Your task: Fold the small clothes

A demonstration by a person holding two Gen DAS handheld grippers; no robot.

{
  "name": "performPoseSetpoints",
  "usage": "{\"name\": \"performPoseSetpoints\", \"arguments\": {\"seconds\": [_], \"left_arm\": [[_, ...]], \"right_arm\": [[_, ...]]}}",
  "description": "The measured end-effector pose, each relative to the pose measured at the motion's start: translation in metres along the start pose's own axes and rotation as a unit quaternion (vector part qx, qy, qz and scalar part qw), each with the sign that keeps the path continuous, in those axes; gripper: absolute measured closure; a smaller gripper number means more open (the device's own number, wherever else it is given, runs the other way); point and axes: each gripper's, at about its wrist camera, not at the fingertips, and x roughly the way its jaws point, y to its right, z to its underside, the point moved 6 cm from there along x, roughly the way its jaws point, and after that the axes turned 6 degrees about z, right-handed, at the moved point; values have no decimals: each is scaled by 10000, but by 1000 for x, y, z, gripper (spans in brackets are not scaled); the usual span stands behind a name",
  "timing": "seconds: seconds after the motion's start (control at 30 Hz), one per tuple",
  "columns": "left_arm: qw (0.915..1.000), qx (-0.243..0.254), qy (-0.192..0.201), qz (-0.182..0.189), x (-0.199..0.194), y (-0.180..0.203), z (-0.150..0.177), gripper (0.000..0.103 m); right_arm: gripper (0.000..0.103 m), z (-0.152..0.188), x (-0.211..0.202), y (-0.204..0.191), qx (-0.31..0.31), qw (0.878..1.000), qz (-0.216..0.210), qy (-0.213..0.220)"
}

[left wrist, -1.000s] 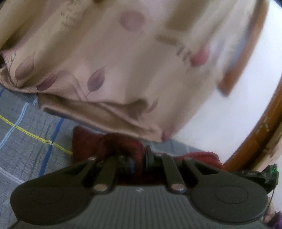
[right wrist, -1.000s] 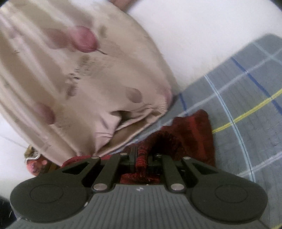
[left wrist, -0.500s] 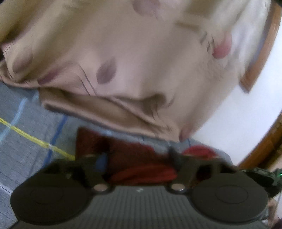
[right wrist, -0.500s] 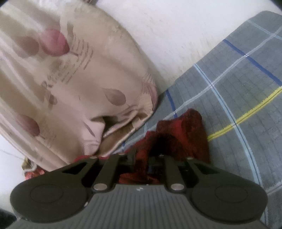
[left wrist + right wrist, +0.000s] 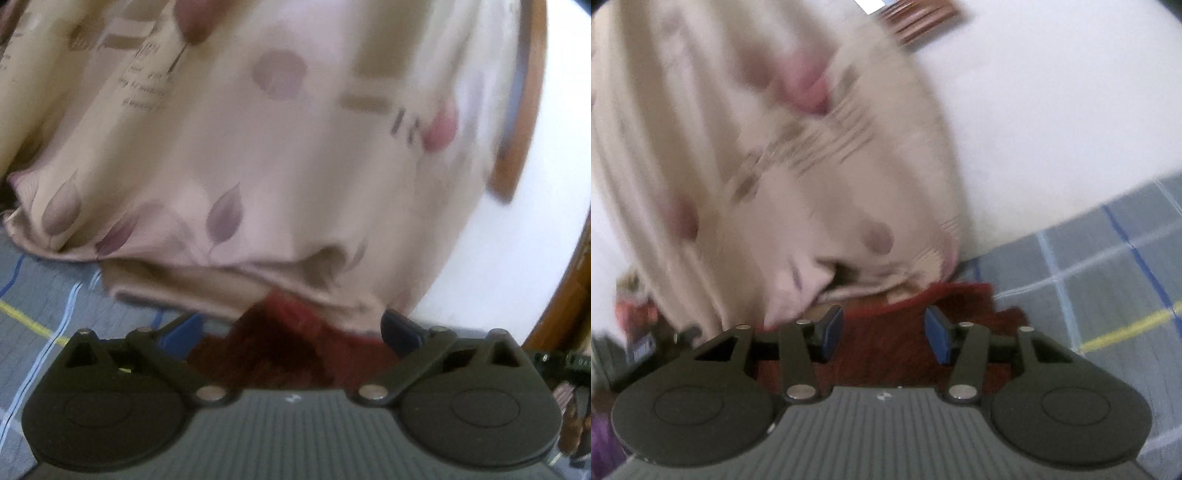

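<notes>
Home bedroom, plaid bedsheet [image 5: 1108, 266], leaf-print curtain [image 5: 258, 166] (beige), white wall [image 5: 1052, 129]

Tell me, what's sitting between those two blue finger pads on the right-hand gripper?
In the right wrist view, the dark red cloth lies between the opening right gripper pads, no longer pinched.

Beige leaf-print curtain [image 5: 258, 177] hanging onto grey plaid bedsheet [image 5: 1108, 295]; white wall [image 5: 1052, 110]; wooden frame [image 5: 524, 122].

Printed script lines on beige curtain [image 5: 147, 92] — blurred, unreadable; no other text.
</notes>
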Motion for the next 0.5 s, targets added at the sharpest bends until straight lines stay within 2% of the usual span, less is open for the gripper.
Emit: {"name": "performPoseSetpoints", "arguments": {"seconds": [0.1, 0.23, 0.3, 0.37, 0.43, 0.5], "left_arm": [[9999, -91, -109, 56, 4, -5, 9, 0], [9996, 86, -165, -188, 13, -6, 16, 0], [9974, 395, -199, -577, 19, -6, 20, 0], [9916, 619, -395, -1067, 29, -12, 26, 0], [9870, 669, -414, -1403, 32, -20, 29, 0], [9844, 464, -261, -1676, 24, -26, 26, 0]], "right_arm": [[51, -5, 16, -14, -408, 9992, -17, -32], [51, -7, 52, -9, -642, 9974, 191, -281], [51, -3, 66, 8, -564, 9964, 474, -427], [52, 2, 76, 26, -245, 9961, 615, -591], [53, 10, 84, 42, 135, 9950, 590, -796], [53, 13, 80, 46, 260, 9955, 539, -731]]}}
